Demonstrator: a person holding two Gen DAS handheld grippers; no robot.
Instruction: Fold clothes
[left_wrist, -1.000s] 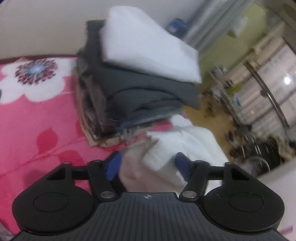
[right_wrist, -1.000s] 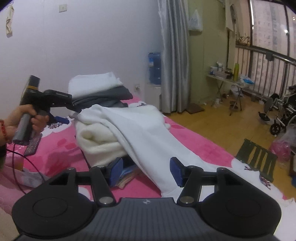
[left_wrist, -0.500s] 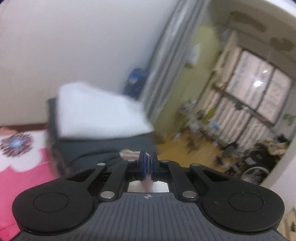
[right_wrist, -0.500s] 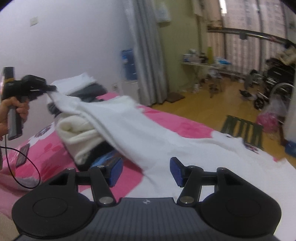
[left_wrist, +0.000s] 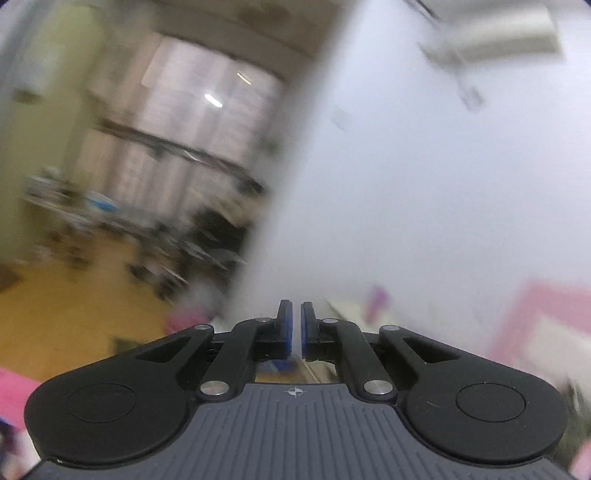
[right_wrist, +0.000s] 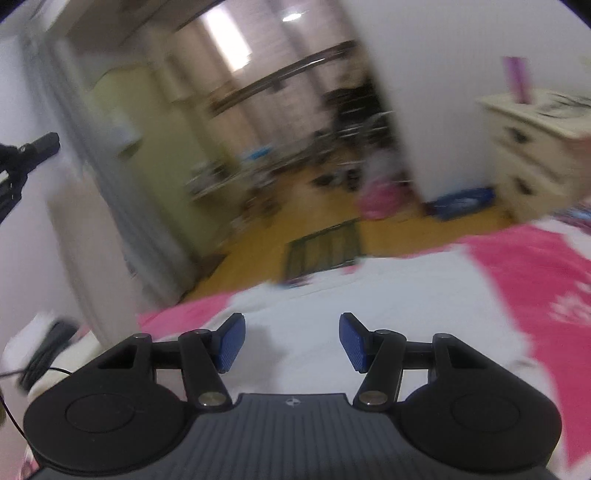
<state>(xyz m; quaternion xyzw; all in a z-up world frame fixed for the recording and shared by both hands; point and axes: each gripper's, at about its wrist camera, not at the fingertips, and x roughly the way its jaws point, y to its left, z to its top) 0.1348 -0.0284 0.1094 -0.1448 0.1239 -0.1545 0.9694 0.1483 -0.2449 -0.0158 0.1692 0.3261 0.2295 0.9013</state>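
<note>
Under your right gripper (right_wrist: 291, 341), jaws standing wide and empty, the white garment (right_wrist: 388, 295) is lying spread on the pink bedspread (right_wrist: 535, 266), soft and floppy, so I'd be pinching a hem corner, while your left gripper (left_wrist: 296, 328) is opening slightly, nothing visible between its pads.

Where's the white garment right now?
In the right wrist view, the white garment lies spread on the pink bedspread, just beyond the open right tool.
</note>
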